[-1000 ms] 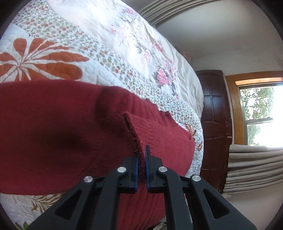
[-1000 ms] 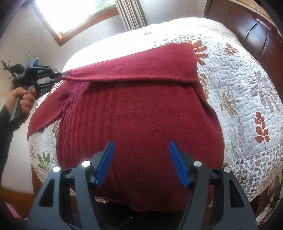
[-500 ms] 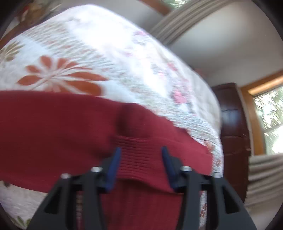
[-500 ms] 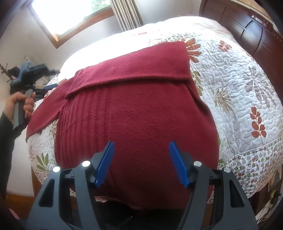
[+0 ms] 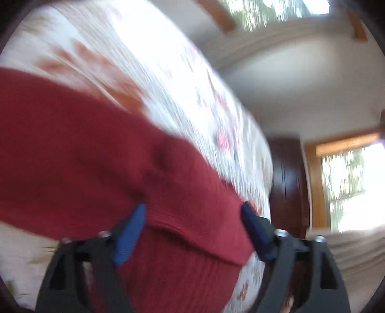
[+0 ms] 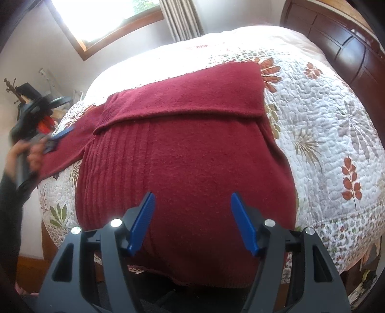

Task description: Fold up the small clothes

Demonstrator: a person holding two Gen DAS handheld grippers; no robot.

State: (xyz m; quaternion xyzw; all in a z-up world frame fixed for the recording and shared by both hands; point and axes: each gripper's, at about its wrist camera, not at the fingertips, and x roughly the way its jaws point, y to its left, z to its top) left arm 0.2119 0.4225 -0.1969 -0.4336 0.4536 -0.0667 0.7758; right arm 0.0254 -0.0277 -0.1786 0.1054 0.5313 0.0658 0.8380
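A dark red knitted sweater (image 6: 187,154) lay spread on a bed covered by a white quilted bedspread with orange and green leaf prints (image 6: 320,125). One sleeve (image 6: 182,96) was folded flat across the sweater's upper part, its cuff end toward the other sleeve (image 6: 65,154), which stretched to the bed's edge. The right claw (image 6: 191,221) hovered over the sweater's hem with its 2 blue-padded fingers apart, gripping nothing. The left claw (image 5: 192,231), held in a hand (image 6: 31,154) beside that outstretched sleeve, also stood wide apart above the folded cuff; its view was badly blurred. Beyond the bed stood a dark wooden headboard (image 6: 341,41), a wood-framed window (image 6: 108,21) with pleated curtains (image 6: 182,19), and pale walls.
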